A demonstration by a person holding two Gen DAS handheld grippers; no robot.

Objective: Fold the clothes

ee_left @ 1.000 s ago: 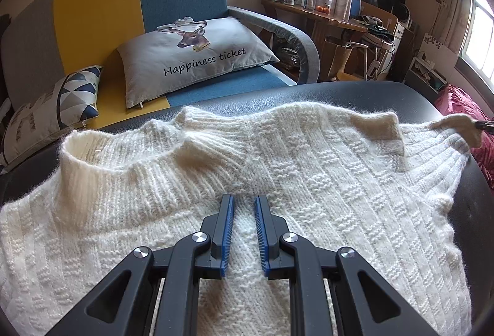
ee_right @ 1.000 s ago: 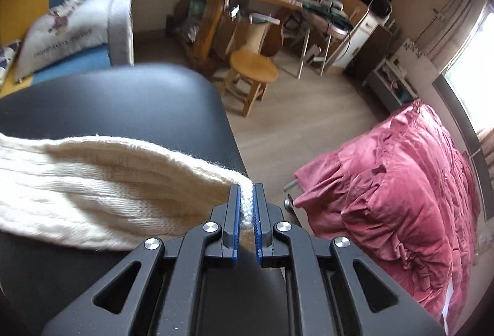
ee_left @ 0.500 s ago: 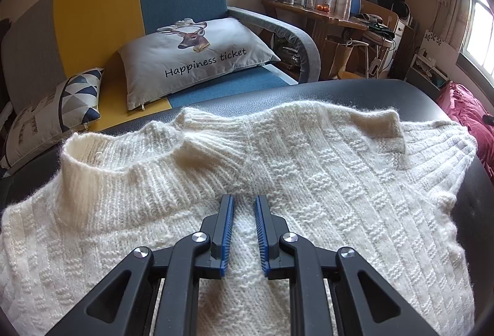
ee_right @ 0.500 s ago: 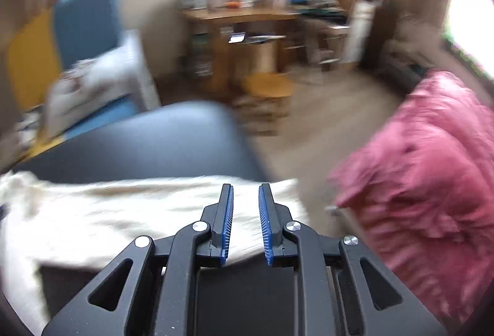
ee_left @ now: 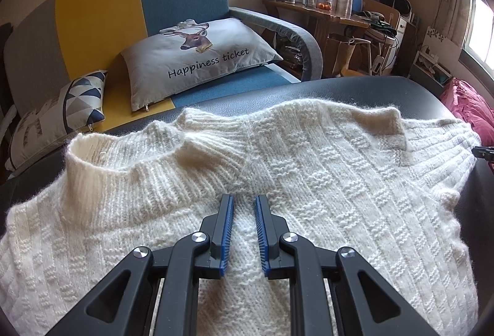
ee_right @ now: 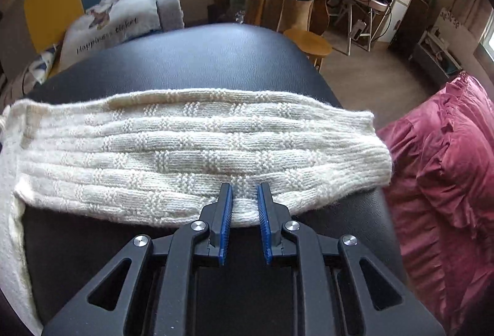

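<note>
Right tongs (ee_right: 244,203) let go of the sleeve (ee_right: 197,157) since a second ago and now sit open at its near edge. White sweater (ee_left: 278,181) lies spread on the black desk (ee_right: 197,58), collar (ee_left: 129,163) to the left. Sleeve runs crosswise to the right tongs, cuff end right, near the desk edge. Left tongs (ee_left: 244,221) are open over mid-chest, gripping nothing. Right tongs are nearer the sleeve.

bare black table (ee_right: 191,64) beyond sweater (ee_right: 191,147)
</note>
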